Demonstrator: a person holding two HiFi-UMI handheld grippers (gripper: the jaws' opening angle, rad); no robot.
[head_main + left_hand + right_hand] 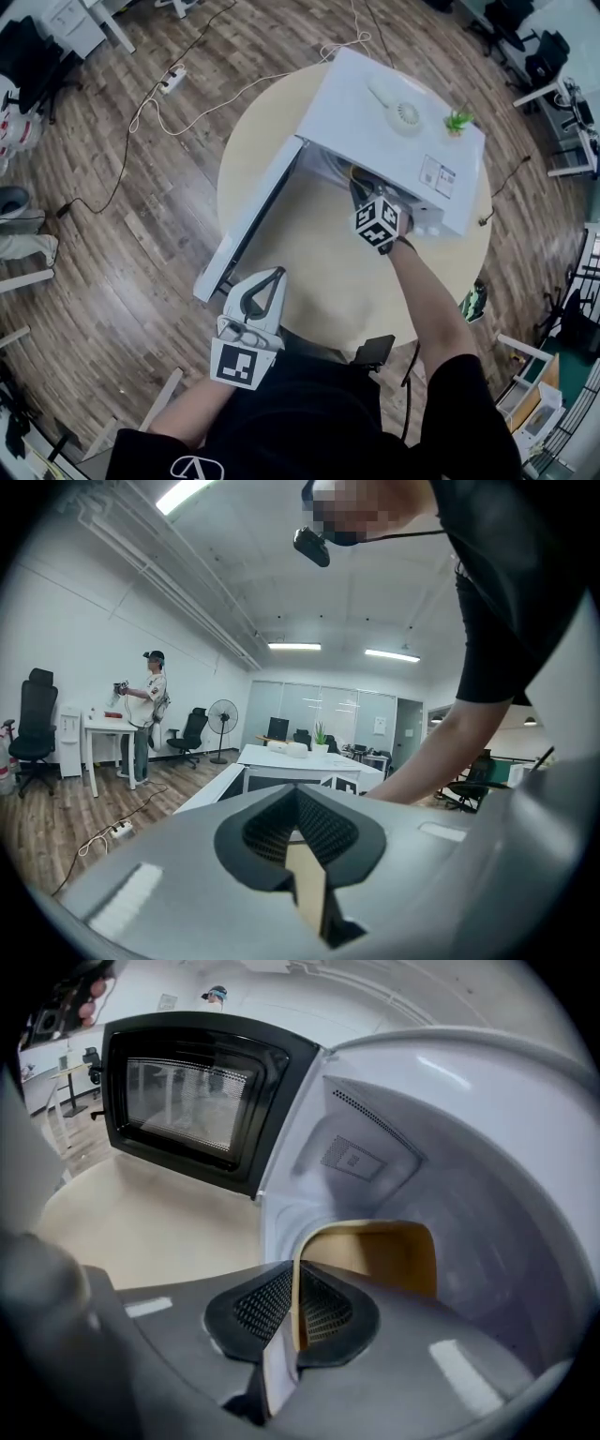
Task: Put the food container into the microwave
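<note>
Closest to the head camera, the left tool hangs at the 7 o'clock edge of the round, pale beige bench. It is near the free end of the open microwave door. Its grey jaws meet at the tips and hold nothing; through the slit behind the tips only the beige of the bench shows.

Across the bench, toward 1 o'clock, stands the white box-shaped microwave. Its black-framed, windowed door swings wide out toward 7 o'clock. On the microwave's roof lie a white handheld fan and, just beside it at 3 o'clock, a small green plant.

The person's bare right forearm reaches from 5 o'clock up to the oven's mouth. The right tool has its jaws inside the pale cavity, while its marker cube sits just outside the opening. In the right gripper view the ribbed dark pads are clamped on the thin upright wall of a tan, rounded-corner food container. One pad lies on the inner face and one on the outer. The rest of the container extends from the jaws toward 1 o'clock, deeper into the cavity, with its open top facing up. I cannot tell whether its base touches the cavity floor.

On the wooden floor at 10 o'clock of the bench, well apart from it, a white power strip trails pale cables.
</note>
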